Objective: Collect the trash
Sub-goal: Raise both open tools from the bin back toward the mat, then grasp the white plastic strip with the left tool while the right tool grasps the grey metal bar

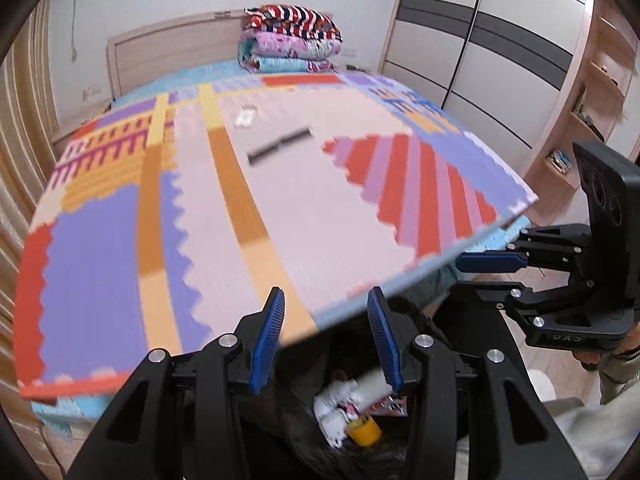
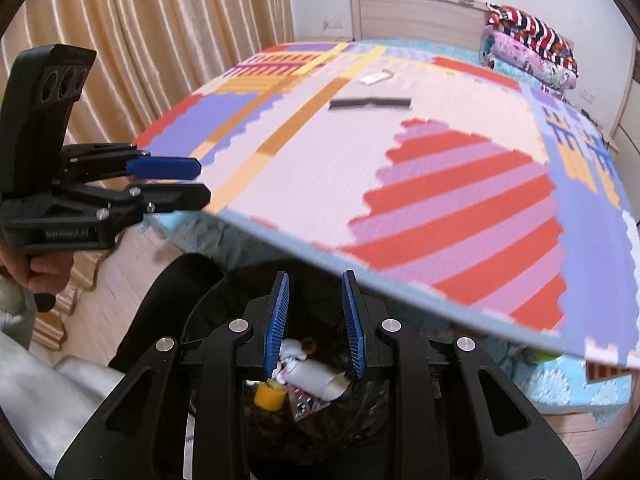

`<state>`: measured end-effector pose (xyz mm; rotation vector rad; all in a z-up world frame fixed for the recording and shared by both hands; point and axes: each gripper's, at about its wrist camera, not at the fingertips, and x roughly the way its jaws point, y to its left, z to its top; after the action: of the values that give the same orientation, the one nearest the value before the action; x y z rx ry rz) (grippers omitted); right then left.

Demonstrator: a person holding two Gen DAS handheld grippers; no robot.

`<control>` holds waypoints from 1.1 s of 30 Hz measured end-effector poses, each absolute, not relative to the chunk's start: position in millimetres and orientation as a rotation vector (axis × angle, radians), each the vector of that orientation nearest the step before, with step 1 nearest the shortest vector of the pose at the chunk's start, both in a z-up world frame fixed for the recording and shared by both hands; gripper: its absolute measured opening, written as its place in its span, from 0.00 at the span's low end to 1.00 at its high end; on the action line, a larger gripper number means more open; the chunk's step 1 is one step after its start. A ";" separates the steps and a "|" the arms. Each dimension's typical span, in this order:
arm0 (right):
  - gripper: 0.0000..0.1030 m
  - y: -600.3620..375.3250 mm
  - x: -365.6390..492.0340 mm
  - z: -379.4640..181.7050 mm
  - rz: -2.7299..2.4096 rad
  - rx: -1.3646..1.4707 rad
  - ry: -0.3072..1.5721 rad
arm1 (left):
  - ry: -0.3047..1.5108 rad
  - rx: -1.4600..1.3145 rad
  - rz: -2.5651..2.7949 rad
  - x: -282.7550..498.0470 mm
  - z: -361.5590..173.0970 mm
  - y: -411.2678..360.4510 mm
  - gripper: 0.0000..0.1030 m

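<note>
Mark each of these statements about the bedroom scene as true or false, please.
1. Both grippers hold nothing. True: the left gripper and the right gripper are open and empty.
2. A black comb lies on the colourful mat. True.
3. The trash bin is empty. False: it holds a yellow cup, white paper and other scraps.
4. The folded quilts lie on the floor. False: they are stacked on the bed by the headboard.
</note>
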<state>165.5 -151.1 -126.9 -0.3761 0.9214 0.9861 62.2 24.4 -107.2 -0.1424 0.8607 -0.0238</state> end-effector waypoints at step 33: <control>0.27 -79.3 283.0 -108.8 1.038 -0.353 0.847 | 0.848 -0.094 0.029 226.8 -95.8 113.8 0.40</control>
<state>283.0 -79.3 -108.8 -0.3530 0.8471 1.0381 226.8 113.8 -95.8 -0.0943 0.8484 0.0289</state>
